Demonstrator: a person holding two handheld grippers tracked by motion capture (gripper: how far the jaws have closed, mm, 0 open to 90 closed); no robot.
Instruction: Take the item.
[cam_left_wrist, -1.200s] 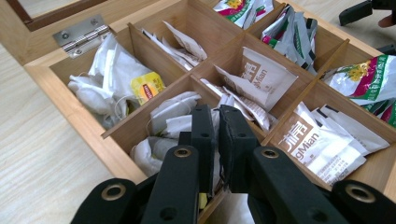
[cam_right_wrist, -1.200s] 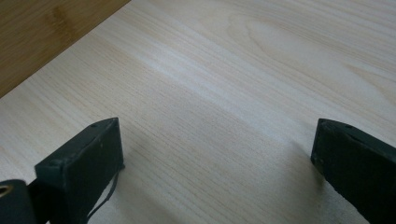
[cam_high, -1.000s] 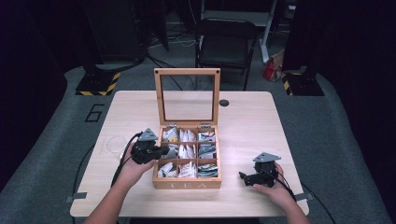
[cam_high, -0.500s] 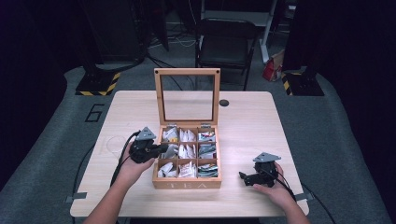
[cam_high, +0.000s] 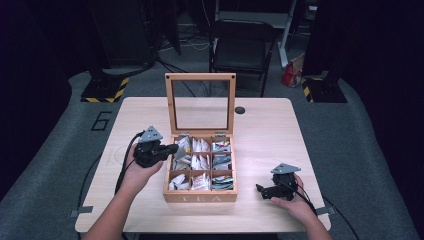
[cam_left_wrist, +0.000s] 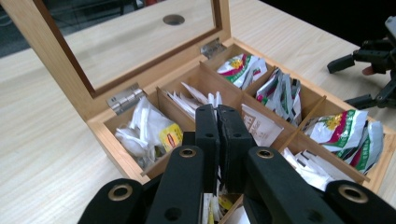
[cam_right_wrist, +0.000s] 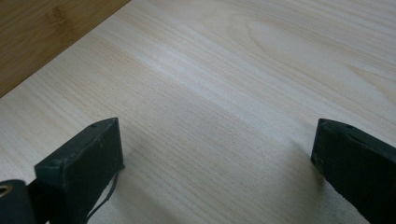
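An open wooden tea box (cam_high: 200, 196) sits mid-table, its glass lid (cam_high: 200, 77) standing upright. Its compartments hold tea bags (cam_left_wrist: 149, 128) in white, green and red wrappers. My left gripper (cam_high: 174, 148) hovers over the box's left column with its jaws pressed together (cam_left_wrist: 217, 112). It is shut on a white tea bag (cam_high: 180, 153) with a yellow mark, which hangs just under the tips. My right gripper (cam_high: 261, 191) rests on the table to the right of the box. It is open, with bare wood between its fingers (cam_right_wrist: 217, 140).
The light wooden table (cam_high: 270, 135) has a small dark round hole (cam_high: 240, 110) behind the box. A black chair (cam_high: 242, 52) stands beyond the far edge. Cables trail from both grippers toward the near edge.
My left gripper has risen a little above the box's left column, still shut, with the tea bag coming up under it. The right gripper has stayed put.
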